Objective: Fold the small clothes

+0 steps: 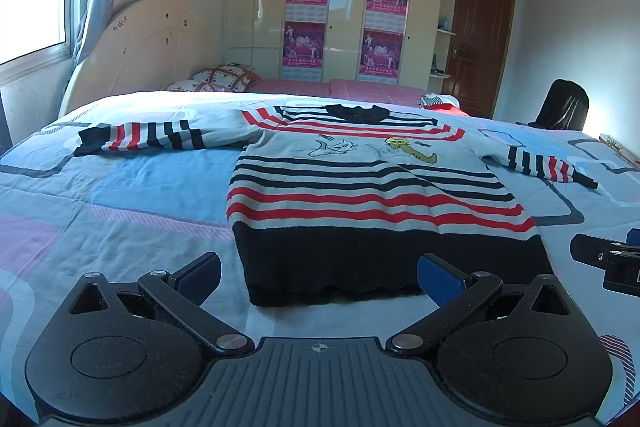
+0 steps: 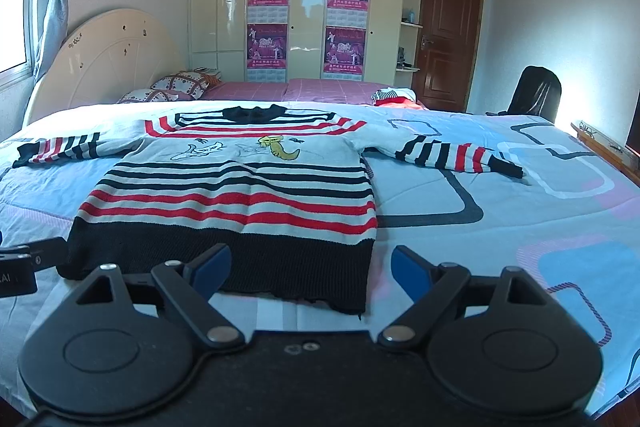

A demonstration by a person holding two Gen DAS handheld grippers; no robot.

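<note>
A small knitted sweater (image 1: 360, 187) (image 2: 240, 195), white with red and black stripes, a black hem and a cartoon print, lies flat on the bed with both sleeves spread out. My left gripper (image 1: 318, 277) hovers open just before the hem's left part, nothing between its blue pads. My right gripper (image 2: 312, 271) is open too, poised over the hem's right corner without touching it. Each gripper shows at the edge of the other's view: the right one (image 1: 608, 259) and the left one (image 2: 20, 263).
The bed's patterned blue and pink quilt (image 1: 120, 211) (image 2: 520, 219) spreads around the sweater. Another bundle of clothes (image 2: 394, 95) lies at the far edge. Pillows (image 2: 176, 85) and a headboard stand at the back left, a black chair (image 2: 536, 93) at the right.
</note>
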